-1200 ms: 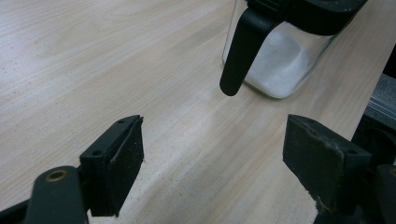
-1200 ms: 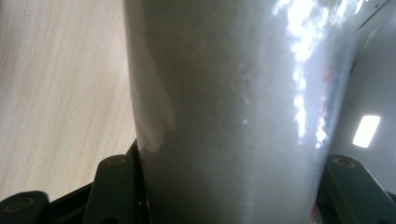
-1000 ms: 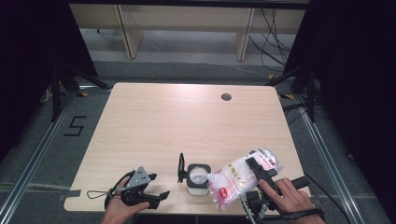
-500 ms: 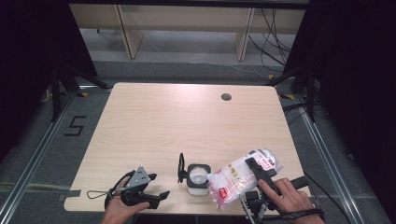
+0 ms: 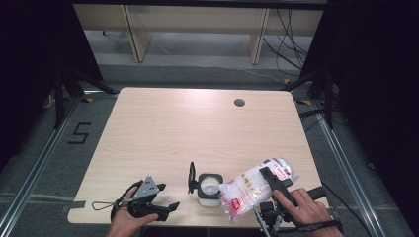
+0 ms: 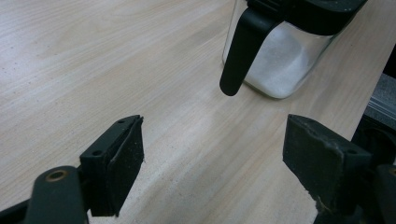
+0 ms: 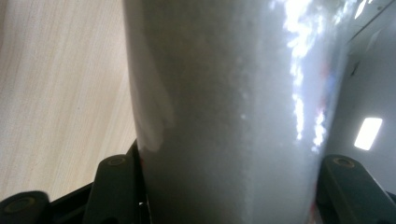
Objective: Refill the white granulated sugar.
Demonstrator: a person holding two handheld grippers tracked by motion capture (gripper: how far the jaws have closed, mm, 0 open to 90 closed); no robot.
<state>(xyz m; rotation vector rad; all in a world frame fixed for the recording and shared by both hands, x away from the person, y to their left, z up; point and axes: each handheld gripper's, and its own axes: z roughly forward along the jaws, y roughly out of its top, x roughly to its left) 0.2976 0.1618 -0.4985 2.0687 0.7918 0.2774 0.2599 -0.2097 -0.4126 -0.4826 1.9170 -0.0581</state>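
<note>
White granules fill the tilted bag [image 5: 249,190] clamped in the right gripper [image 5: 274,183] fingers above the open jar [image 5: 209,187] near the surface's front edge; left gripper [image 5: 157,203] fingers spread, pouring likely needs more tilt.

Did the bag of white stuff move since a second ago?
No. The bag sits in the right tool at the same spot beside the jar and the table's near edge.

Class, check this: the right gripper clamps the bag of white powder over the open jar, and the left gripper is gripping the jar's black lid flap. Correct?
Not quite. In the left gripper view, the left gripper is open and empty, short of the lid flap. The right gripper does clamp the bag by the jar.
</note>
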